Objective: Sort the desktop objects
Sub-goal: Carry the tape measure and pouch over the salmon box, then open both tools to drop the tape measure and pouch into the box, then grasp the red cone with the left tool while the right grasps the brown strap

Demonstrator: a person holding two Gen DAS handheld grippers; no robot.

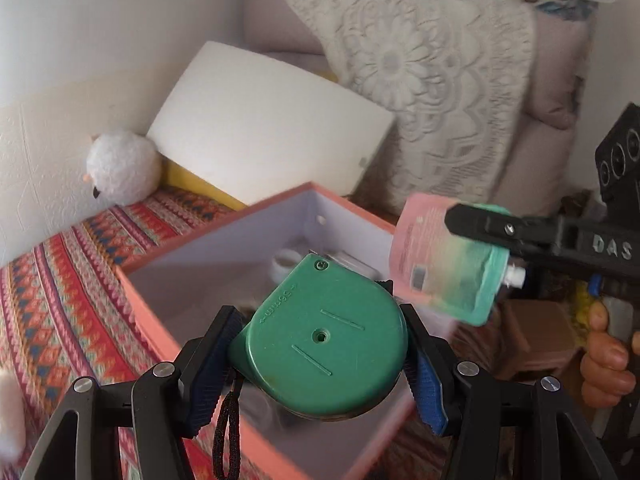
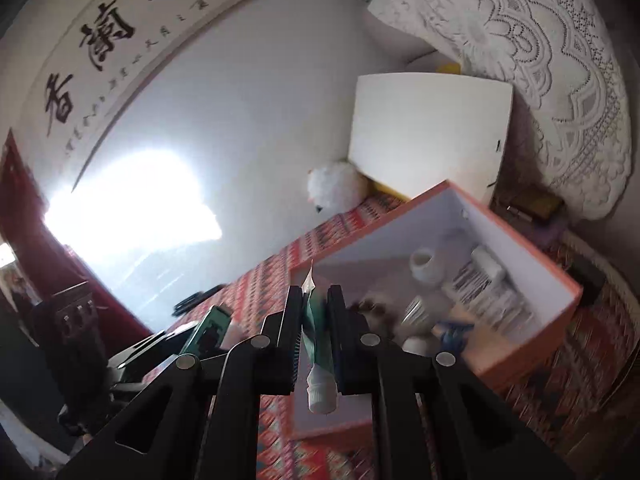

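Note:
My left gripper [image 1: 320,364] is shut on a green tape measure [image 1: 324,336] with a black wrist loop, and holds it above the near part of a salmon-pink box [image 1: 240,216] with a white inside. To the right, my right gripper [image 1: 460,224] is shut on a pink and green spouted pouch [image 1: 440,264], level with the box's right rim. In the right wrist view the pouch [image 2: 318,360] sits edge-on between the closed fingers of the right gripper [image 2: 316,300], white cap toward the camera. The box [image 2: 536,332] lies just ahead, and the tape measure [image 2: 208,328] shows at lower left.
The box holds a white ring [image 2: 426,266], small bottles and other bits. It stands on a red patterned cloth [image 1: 60,280]. Behind it are a white plush ball [image 1: 120,168], a white board [image 1: 272,120] and a lace-covered cushion [image 1: 420,80]. A person's hand [image 1: 604,360] grips the right handle.

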